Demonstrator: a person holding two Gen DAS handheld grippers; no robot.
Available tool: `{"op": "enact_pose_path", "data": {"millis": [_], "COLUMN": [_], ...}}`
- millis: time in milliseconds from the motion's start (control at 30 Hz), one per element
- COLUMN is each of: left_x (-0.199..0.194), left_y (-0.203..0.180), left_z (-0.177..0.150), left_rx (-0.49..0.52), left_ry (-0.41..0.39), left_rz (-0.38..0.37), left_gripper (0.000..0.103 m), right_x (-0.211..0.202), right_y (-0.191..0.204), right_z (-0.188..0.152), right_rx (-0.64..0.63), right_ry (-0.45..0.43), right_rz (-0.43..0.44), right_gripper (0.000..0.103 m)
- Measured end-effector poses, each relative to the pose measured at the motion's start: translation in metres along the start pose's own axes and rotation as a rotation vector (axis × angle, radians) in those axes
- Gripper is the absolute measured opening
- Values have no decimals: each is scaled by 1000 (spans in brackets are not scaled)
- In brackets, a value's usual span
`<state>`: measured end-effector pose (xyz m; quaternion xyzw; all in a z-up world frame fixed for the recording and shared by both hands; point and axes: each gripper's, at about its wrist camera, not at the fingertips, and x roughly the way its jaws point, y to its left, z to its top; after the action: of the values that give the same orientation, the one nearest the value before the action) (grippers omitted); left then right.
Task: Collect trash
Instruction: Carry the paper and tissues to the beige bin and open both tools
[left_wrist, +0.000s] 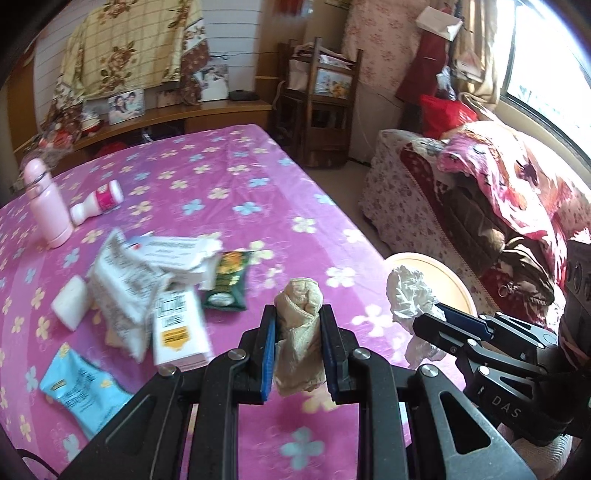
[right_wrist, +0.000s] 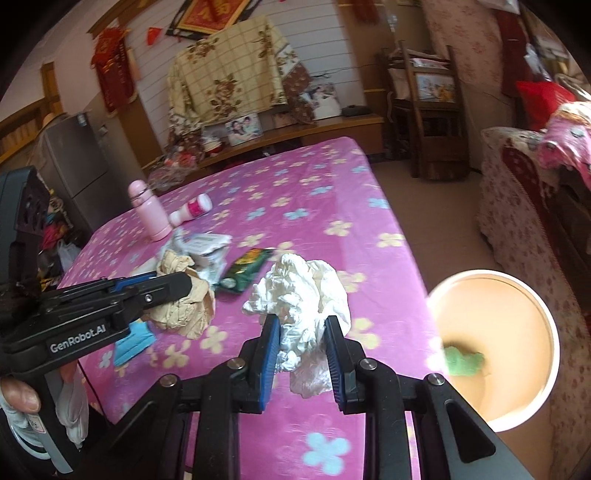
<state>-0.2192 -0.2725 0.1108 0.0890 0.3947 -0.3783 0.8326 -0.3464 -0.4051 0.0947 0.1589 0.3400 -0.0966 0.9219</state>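
Note:
My left gripper (left_wrist: 298, 325) is shut on a crumpled tan paper wad (left_wrist: 300, 325), held above the pink flowered table (left_wrist: 229, 177). It also shows in the right wrist view (right_wrist: 184, 306), with the left gripper (right_wrist: 177, 282) around it. My right gripper (right_wrist: 302, 332) is shut on a crumpled white tissue (right_wrist: 303, 295), near the table's right edge. In the left wrist view the tissue (left_wrist: 412, 295) hangs in front of the round bin (left_wrist: 458, 284). The bin (right_wrist: 495, 295) stands on the floor to the right and holds a green scrap (right_wrist: 463, 362).
On the table lie white paper packets (left_wrist: 147, 269), a green snack bag (left_wrist: 227, 284), a light blue wrapper (left_wrist: 79, 387), a white block (left_wrist: 70, 302), a pink bottle (left_wrist: 46, 203) and a small fallen bottle (left_wrist: 98, 203). A covered sofa (left_wrist: 480, 206) stands at the right.

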Motion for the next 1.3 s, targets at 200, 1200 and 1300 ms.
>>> {"op": "enact_pose_path", "data": {"millis": [200, 1200, 1300], "left_x": [18, 124, 130], "left_y": [-39, -170, -172], "left_z": [9, 34, 33], "left_rx": [57, 135, 132], "left_ry": [15, 139, 145], "left_rz": [-42, -249, -245], "left_gripper": [24, 24, 24], "right_x": [-9, -11, -8], "right_y": [-39, -196, -200], "right_z": [2, -19, -20], "right_rx": [47, 308, 314], "right_ry": [-8, 41, 45], "right_rz": [-66, -293, -314], "right_gripper": [27, 28, 28]}}
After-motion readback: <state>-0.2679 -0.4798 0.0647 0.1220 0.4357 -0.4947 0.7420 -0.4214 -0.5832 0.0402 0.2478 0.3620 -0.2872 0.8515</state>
